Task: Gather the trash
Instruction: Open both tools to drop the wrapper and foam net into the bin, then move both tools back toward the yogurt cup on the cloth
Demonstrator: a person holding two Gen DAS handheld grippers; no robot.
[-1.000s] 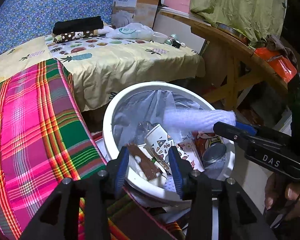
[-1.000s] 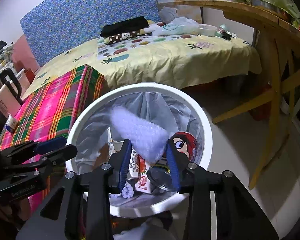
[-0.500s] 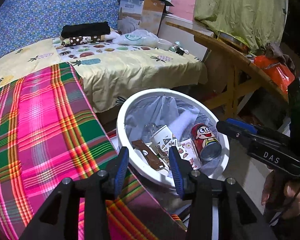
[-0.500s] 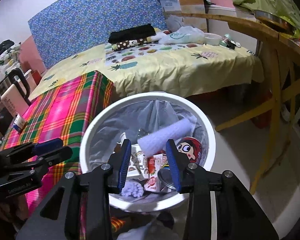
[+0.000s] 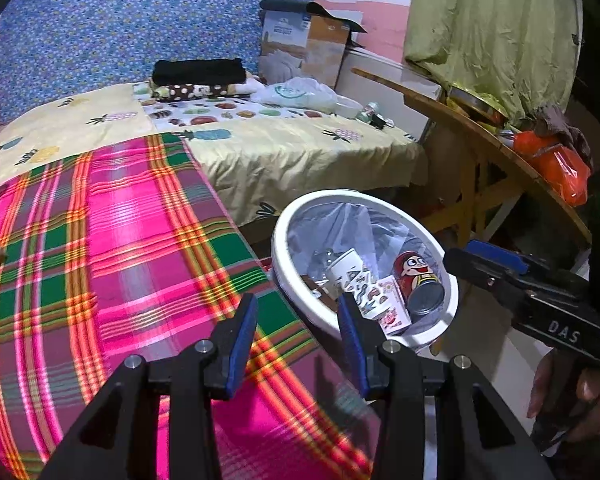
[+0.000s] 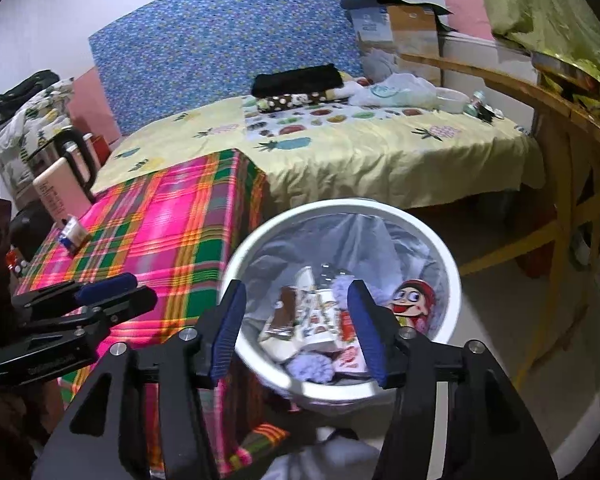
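A white bin [image 5: 281, 257] [image 6: 449, 264] with a clear liner stands on the floor beside the pink plaid cloth [image 5: 112, 248]. Inside lie a patterned paper cup [image 5: 350, 274], a red cartoon can [image 5: 416, 280] [image 6: 414, 300], a brown wrapper [image 6: 286, 308] and lilac foam netting [image 6: 314, 368]. My left gripper [image 5: 296, 336] [image 6: 132, 292] hovers over the cloth's edge at the bin's left rim, open with nothing between its fingers. My right gripper [image 6: 298, 332] [image 5: 460, 256] hangs above the bin, its jaws opening and empty. A small white-and-blue packet [image 6: 74, 236] lies on the cloth's far left.
Behind the bin is a bed with a yellow pineapple sheet [image 5: 292, 152], bearing folded clothes, a plastic bag [image 5: 296, 94] and a cardboard box [image 5: 304, 52]. A wooden table [image 6: 560, 128] stands to the right. A kettle and a pink box [image 6: 60, 192] sit at the left.
The foam netting left the right gripper and dropped into the bin, and that gripper's jaws widened. Both grippers drew back and up from the bin; the left swung over the plaid cloth.
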